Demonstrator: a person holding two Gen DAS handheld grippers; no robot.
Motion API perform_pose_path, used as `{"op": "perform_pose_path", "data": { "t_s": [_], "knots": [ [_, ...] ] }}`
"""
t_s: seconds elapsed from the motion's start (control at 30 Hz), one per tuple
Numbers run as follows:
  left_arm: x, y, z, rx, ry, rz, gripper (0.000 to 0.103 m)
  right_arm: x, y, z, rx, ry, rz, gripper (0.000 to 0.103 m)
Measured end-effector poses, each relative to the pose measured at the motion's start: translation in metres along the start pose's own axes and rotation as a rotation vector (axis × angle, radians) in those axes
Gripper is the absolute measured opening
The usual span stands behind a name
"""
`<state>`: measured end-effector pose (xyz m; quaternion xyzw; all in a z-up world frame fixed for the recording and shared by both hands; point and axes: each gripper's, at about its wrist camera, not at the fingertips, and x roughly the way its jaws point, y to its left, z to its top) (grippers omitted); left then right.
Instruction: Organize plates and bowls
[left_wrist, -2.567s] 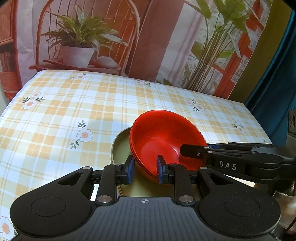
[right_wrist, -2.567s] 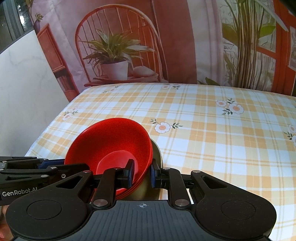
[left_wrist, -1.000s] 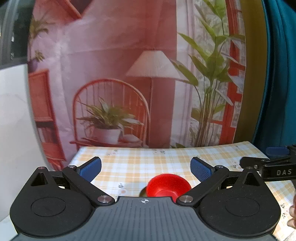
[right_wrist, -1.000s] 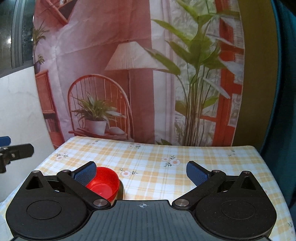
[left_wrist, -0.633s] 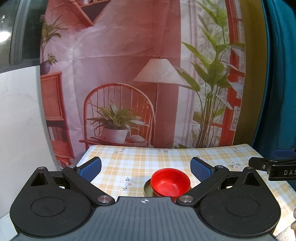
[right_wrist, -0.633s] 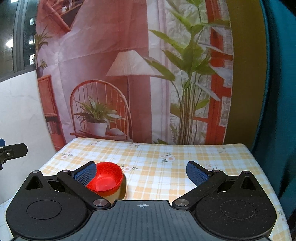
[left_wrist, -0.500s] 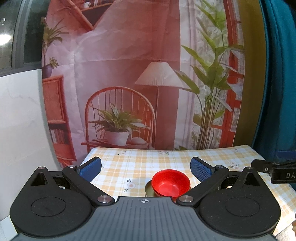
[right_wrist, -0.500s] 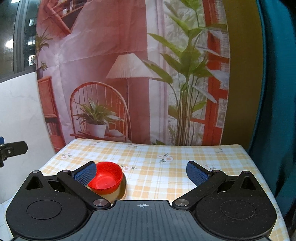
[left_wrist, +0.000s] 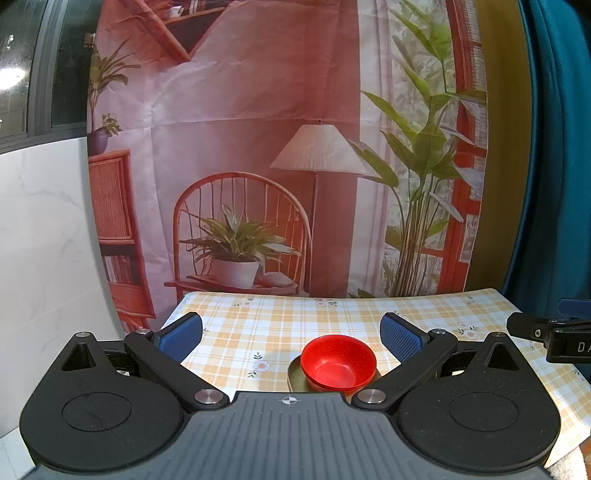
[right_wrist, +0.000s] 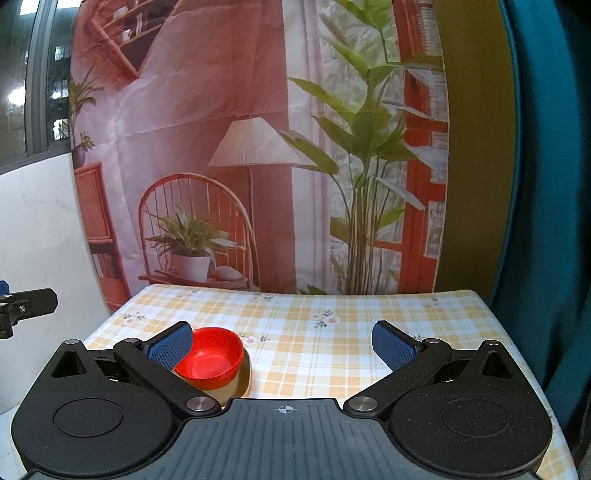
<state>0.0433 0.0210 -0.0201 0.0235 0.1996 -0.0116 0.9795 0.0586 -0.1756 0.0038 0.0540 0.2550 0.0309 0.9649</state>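
A stack of red bowls (left_wrist: 338, 362) (right_wrist: 211, 359) rests on an olive-green plate (left_wrist: 295, 377) (right_wrist: 242, 380) near the front of the checked table. My left gripper (left_wrist: 290, 334) is open and empty, held well back from the stack and above it. My right gripper (right_wrist: 282, 341) is likewise open and empty, with the bowls showing just behind its left finger. The right gripper's tip (left_wrist: 546, 330) shows at the right edge of the left wrist view, and the left gripper's tip (right_wrist: 26, 304) at the left edge of the right wrist view.
The table carries a yellow checked cloth with flowers (left_wrist: 332, 317) (right_wrist: 351, 325). Behind it hangs a printed backdrop (left_wrist: 277, 184) of a chair, a lamp and plants. A white marble wall (left_wrist: 44, 258) stands at the left and a teal curtain (right_wrist: 546, 184) at the right.
Both grippers, earlier shut on the rim of the red bowls, have let go, opened wide and pulled back and up. In the last half second the views barely shift.
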Motion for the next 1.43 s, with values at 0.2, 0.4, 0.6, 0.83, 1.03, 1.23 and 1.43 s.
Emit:
{"op": "perform_pose_path", "data": {
  "t_s": [0.2, 0.4, 0.6, 0.83, 1.03, 1.23, 1.43],
  "knots": [
    [-0.0003, 0.0007, -0.0002, 0.000, -0.002, -0.003, 0.103, -0.0006, -0.0003, 0.0004, 0.001, 0.000, 0.001, 0.103],
    [-0.0010, 0.0005, -0.0002, -0.001, -0.001, -0.005, 0.103, -0.0009, -0.0008, 0.0008, 0.001, 0.000, 0.000, 0.103],
    [-0.0022, -0.0006, 0.0009, -0.001, 0.002, -0.012, 0.103, -0.0020, -0.0026, 0.0014, 0.001, -0.002, -0.002, 0.103],
    [-0.0025, -0.0003, 0.0007, -0.003, 0.002, -0.014, 0.103, -0.0025, -0.0035, 0.0014, 0.002, -0.002, -0.002, 0.103],
    [-0.0023, 0.0001, 0.0015, -0.009, 0.004, -0.013, 0.103, -0.0025, -0.0035, 0.0016, 0.002, -0.002, -0.002, 0.103],
    [-0.0024, 0.0008, 0.0017, -0.012, 0.005, -0.008, 0.103, -0.0029, -0.0039, 0.0017, 0.003, -0.001, -0.002, 0.103],
    [-0.0023, 0.0006, 0.0014, -0.014, 0.003, -0.005, 0.103, -0.0024, -0.0035, 0.0017, 0.002, -0.001, -0.001, 0.103]
  ]
}}
